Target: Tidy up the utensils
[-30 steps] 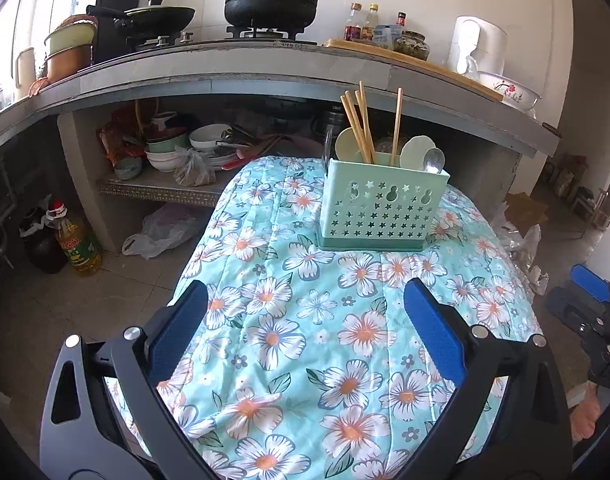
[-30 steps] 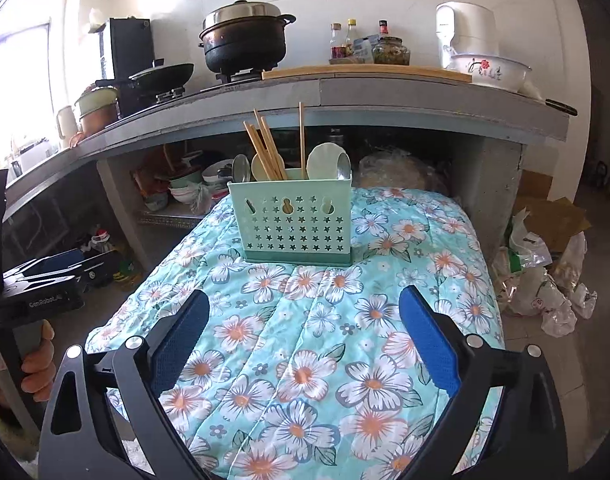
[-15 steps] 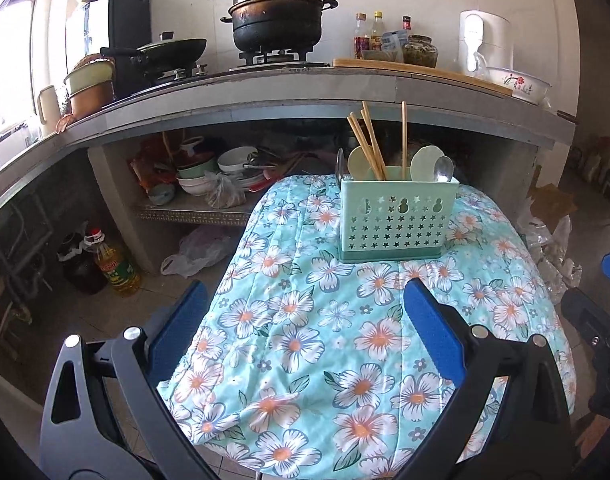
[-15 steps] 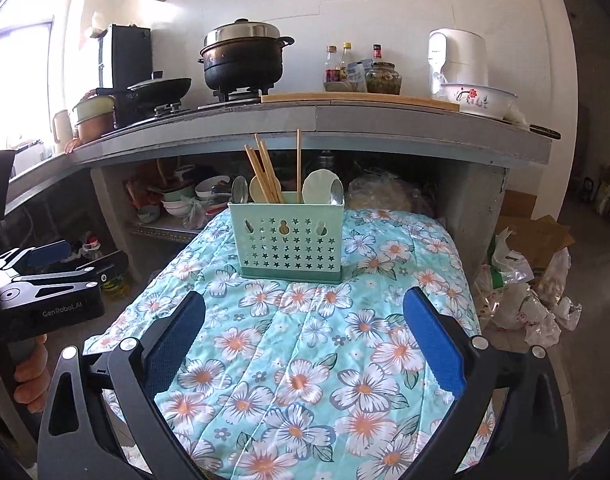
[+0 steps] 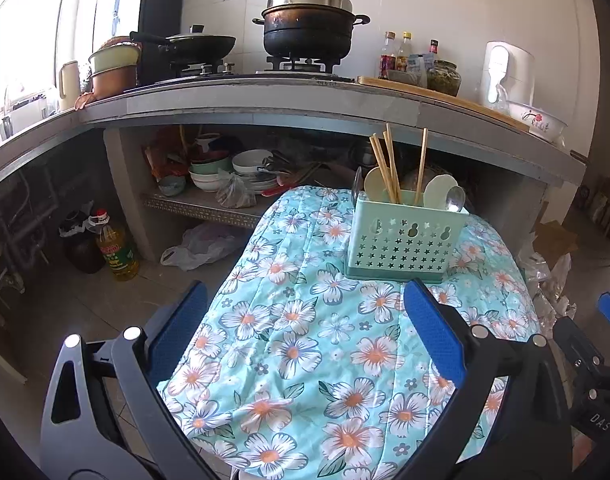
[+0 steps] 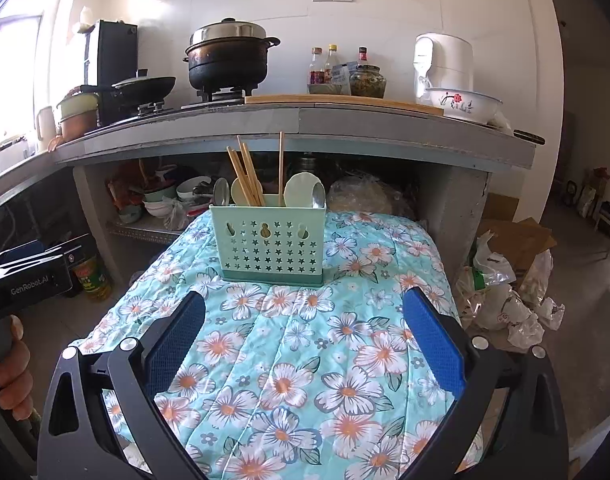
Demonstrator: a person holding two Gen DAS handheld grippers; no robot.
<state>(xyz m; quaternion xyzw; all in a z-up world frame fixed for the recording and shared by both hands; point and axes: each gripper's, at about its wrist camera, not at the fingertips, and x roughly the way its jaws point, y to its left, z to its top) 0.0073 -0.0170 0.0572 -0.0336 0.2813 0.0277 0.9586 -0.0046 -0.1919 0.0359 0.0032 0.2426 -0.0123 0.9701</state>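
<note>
While the green utensil holder (image 6: 268, 242) is standing upright at frame centre on the floral cloth (image 6: 305, 360), chopsticks (image 6: 247, 176) and spoons (image 6: 305, 189) are sticking out of it. Left gripper (image 5: 305, 344) and right gripper (image 6: 305, 344) are hovering wide apart, empty, in the lower frame.

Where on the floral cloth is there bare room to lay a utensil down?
The whole near stretch of the floral-covered table, between the mint-green star-punched utensil caddy and the open right gripper, is bare. So are the strips either side of the caddy. The caddy itself is crowded with wooden chopsticks and spoons.
</note>
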